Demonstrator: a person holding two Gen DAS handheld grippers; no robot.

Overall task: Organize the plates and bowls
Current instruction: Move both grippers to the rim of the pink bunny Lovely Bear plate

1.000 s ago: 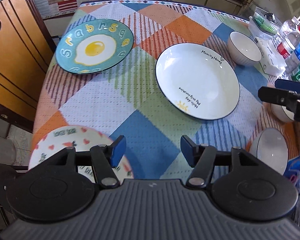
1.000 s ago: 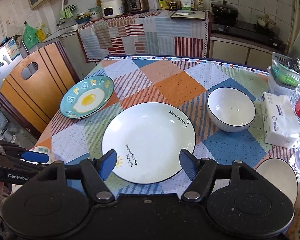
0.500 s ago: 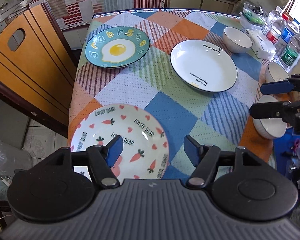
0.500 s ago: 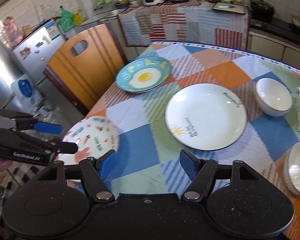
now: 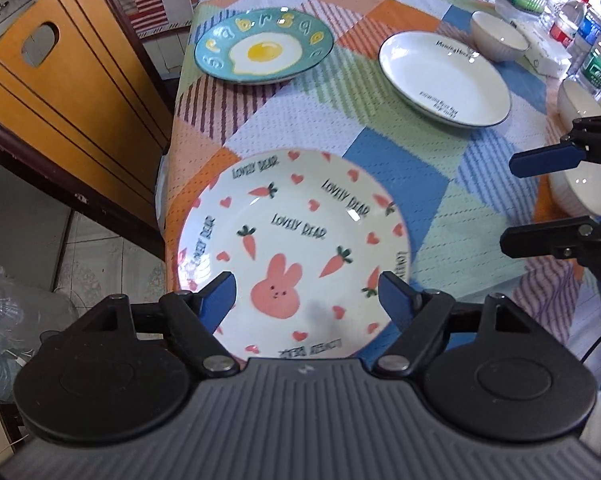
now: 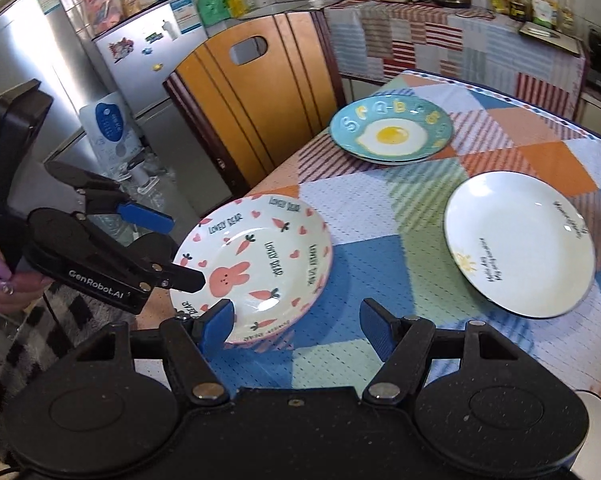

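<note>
Rabbit plate (image 5: 292, 248) sits at the surface's (image 5: 400, 160) seven-o'clock corner, rim overhanging the edge. Left gripper (image 5: 306, 294) hovers spread above it, right gripper (image 6: 296, 320) spread nearby; a clumsy nudge could tip it off.

Checked tablecloth (image 5: 384, 152) bears bunny plate (image 5: 292, 248), egg plate (image 5: 262, 50), white plate (image 5: 444, 76).

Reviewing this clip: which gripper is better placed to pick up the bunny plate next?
Left. The left gripper hangs open right over the bunny plate, its fingers straddling the near rim. The right gripper is open too, but sits off to the plate's side.
</note>
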